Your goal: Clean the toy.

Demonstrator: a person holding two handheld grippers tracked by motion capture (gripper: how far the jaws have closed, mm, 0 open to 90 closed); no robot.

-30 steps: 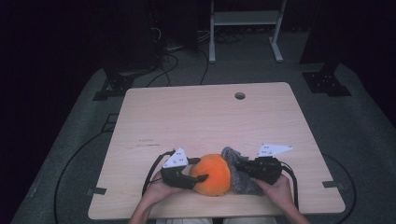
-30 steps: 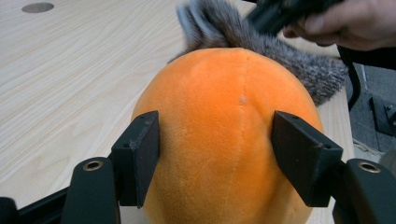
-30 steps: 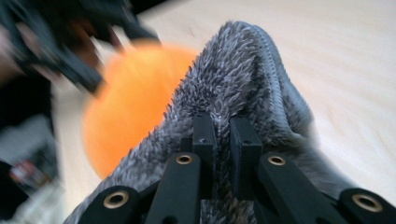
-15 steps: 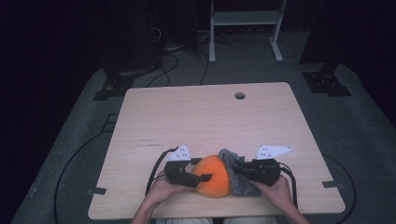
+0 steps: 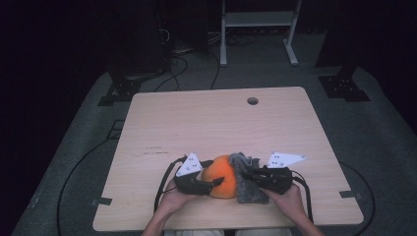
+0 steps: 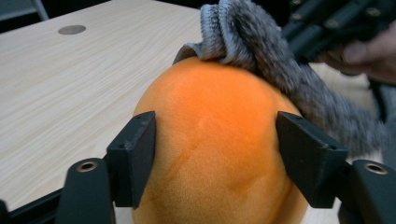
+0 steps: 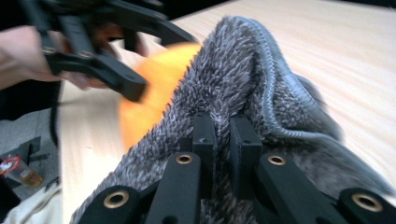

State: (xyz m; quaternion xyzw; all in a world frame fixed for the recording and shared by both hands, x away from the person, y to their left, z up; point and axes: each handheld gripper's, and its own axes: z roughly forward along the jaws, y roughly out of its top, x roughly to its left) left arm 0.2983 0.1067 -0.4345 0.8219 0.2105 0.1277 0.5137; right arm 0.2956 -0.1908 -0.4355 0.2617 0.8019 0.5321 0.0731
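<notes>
The left gripper has its jaws partly open around an orange foam ball; the two black pads sit against the ball's flanks, one on each side, and the jaws have just been opening a little with the ball between them. The right gripper has its jaws almost fully closed, pinching a fold of a grey fuzzy cloth between the pads. That cloth drapes over the top and far side of the ball in the left gripper view, its ribbed hem curled at the ball's crown.

In the high view the left gripper points to the right and the right gripper points to the left, so the two face each other across the ball, which rests on the table near its front edge, between the hands. The cloth lies against the ball's right side and spreads down onto the wood. The left hand and the right hand come in from the bottom, forearms low over the front edge. A grey three-cornered plate stands on top of each gripper, and a black cable loops from each.

The table is pale wood with a round cable hole near its far edge. Beyond it the room is dark, with a grey floor, loose cables and a white metal stand.
</notes>
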